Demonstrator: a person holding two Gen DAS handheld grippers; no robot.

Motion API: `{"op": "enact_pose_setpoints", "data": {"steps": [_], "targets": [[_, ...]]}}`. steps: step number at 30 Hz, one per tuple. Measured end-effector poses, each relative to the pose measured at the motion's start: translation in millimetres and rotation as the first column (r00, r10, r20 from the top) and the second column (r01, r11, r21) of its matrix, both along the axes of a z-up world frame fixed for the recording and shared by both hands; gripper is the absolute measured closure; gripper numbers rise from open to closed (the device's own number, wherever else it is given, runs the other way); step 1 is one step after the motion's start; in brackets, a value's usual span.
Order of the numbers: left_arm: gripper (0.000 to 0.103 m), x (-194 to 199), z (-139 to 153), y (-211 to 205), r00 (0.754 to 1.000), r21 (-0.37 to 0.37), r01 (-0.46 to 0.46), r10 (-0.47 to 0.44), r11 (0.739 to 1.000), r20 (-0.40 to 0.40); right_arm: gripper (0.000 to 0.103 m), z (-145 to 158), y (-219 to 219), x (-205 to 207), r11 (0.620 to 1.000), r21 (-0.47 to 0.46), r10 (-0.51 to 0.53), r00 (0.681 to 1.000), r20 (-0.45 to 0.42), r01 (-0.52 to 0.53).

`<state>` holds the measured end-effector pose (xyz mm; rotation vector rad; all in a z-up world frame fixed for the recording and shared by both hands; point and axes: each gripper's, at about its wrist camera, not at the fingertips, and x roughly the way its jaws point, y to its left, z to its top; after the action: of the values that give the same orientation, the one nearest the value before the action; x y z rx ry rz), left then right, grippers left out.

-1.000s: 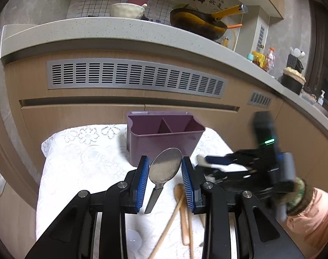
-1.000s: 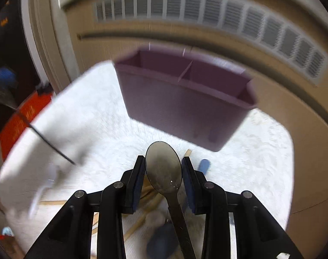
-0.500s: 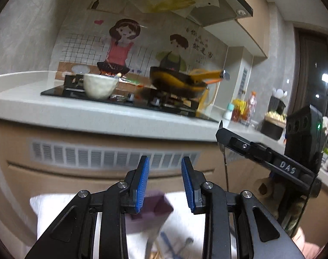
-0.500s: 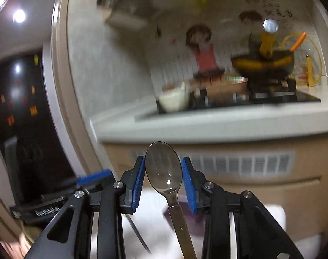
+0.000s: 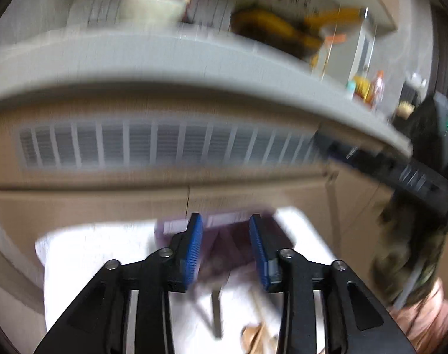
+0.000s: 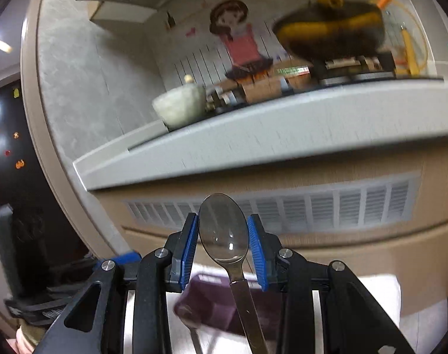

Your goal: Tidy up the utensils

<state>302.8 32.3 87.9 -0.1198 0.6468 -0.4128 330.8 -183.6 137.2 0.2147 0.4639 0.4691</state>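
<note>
1. Blue-padded left gripper (image 5: pixel 225 250), lower centre of its blurred view, is opening with nothing between its pads; probably a utensil just dropped.
2. The right gripper (image 6: pixel 224 243) clamps the shiny metal spoon (image 6: pixel 224 230); lower it handle-first into the purple plastic caddy (image 6: pixel 206 303) below.

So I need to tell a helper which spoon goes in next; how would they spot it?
Find the long grey kitchen counter with its slatted vent panel underneath. In front of that panel, the right gripper holds a shiny metal spoon by its bowl. It is the only utensil raised off the white cloth, above the purple plastic caddy.
</note>
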Motion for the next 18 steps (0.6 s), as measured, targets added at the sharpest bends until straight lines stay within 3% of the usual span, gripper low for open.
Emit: {"op": "enact_pose_setpoints", "data": {"steps": [2,4,7,13,15,18], "targets": [[0.053,-6,-30,1,0.998,0.019,0.009,-0.008,1.000,-0.054,0.070,-13,-3,-7,0.999,-0.040,0.001,0.999,-0.035,-0.002],[0.053,-13,-51,-2,0.996,0.040,-0.016,0.020,0.999,-0.090,0.070,-23,-6,-17,0.998,-0.069,0.001,0.998,-0.061,-0.005],[0.053,-18,-75,-8,0.986,0.002,-0.075,0.075,0.997,-0.148,0.070,-42,-9,-31,0.994,-0.105,-0.009,0.996,-0.088,0.000],[0.053,-20,-101,-29,0.973,0.020,-0.174,0.175,0.985,-0.150,0.070,-69,-6,-51,0.988,-0.154,-0.042,0.994,-0.105,0.025],[0.057,-14,-108,-31,0.966,0.044,-0.201,0.205,0.979,-0.158,0.070,-77,-5,-56,0.987,-0.161,-0.036,0.992,-0.118,0.017],[0.075,-7,-110,-30,0.961,0.028,-0.215,0.217,0.976,-0.174,0.070,-85,1,-63,0.978,-0.208,-0.045,0.993,-0.106,0.022]]}}
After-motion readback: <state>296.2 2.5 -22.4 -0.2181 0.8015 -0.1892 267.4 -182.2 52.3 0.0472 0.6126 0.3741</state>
